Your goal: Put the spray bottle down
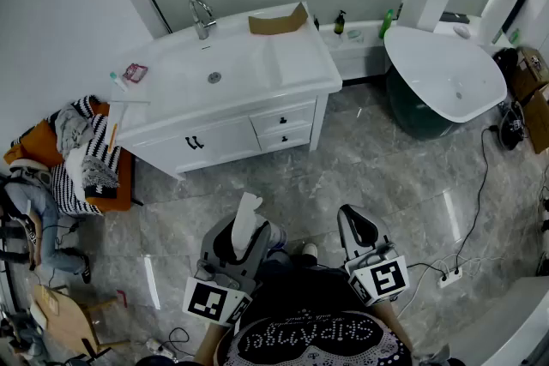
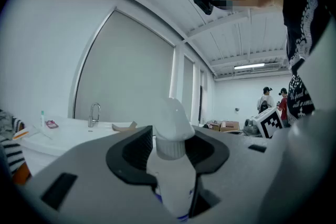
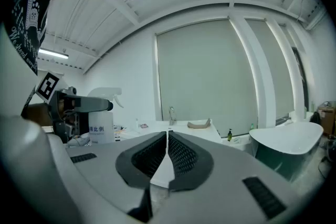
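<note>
A staged bathroom is indicated: a white vanity (image 1: 232, 137) with tap (image 1: 202, 16) is seen at upper left, a freestanding bathtub (image 1: 433, 64) at upper right, marbled floor tiles (image 1: 386, 176) below, and cables (image 1: 480, 184) and cardboard boxes (image 1: 533, 69) at the right edge.

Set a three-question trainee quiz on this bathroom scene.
1. True or false: the right gripper holds the spray bottle.
2. What lies on the vanity counter? A) cardboard piece B) kettle C) shoe
3. Fill in: in the head view, the bathtub stands to the vanity's ____.
Key: 1 false, the left gripper holds the spray bottle; 2 A; 3 right.
</note>
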### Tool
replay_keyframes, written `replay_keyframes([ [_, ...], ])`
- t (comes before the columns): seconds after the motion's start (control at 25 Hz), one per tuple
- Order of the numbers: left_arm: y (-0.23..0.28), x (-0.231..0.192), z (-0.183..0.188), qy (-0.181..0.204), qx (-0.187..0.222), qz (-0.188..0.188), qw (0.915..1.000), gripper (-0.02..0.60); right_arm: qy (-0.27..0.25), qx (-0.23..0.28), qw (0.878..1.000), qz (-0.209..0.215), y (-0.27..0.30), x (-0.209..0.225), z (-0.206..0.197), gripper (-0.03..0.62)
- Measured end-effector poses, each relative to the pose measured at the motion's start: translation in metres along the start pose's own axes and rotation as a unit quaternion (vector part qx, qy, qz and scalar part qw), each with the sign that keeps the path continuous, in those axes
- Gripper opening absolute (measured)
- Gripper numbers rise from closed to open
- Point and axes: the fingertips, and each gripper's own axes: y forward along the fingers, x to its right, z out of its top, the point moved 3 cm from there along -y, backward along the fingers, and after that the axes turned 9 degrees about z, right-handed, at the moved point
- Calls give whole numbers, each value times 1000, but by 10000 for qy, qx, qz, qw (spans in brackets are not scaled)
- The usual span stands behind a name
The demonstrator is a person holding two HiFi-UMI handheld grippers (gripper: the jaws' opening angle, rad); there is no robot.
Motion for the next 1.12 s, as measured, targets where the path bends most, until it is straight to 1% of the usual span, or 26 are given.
replay_keyframes([
  [0.2, 10, 14, -2, -42, 56, 34, 10000, 176, 1, -48, 10000, 23, -9, 16, -4, 26],
  [0.36, 18, 19, -8, -147, 65, 44, 9999, 176, 24, -151, 9999, 2, -13, 27, -13, 26],
  [0.44, 25, 19, -8, -200, 60, 37, 9998, 176, 50, -186, 9998, 51, -10, 30, -15, 26],
  [0.52, 32, 17, -9, -196, 54, 15, 9998, 176, 121, -72, 9998, 167, -5, 33, -13, 26],
  [0.6, 39, 11, -12, -82, -9, -28, 10000, 176, 216, 46, 9995, 243, 3, 38, -10, 28],
  [0.72, 55, -2, -12, 57, -98, -75, 9999, 176, 237, 73, 9994, 243, 23, 48, -6, 26],
  [0.88, 86, -23, -3, 4, -72, -114, 9999, 176, 270, 136, 9994, 183, 57, 61, 6, 26],
  [1.0, 109, -40, 3, 57, -191, -180, 9996, 176, 274, 139, 9995, 123, 83, 72, 19, 28],
  [1.12, 132, -54, 16, 35, -122, -297, 9995, 176, 225, 102, 9997, 48, 106, 81, 29, 28],
])
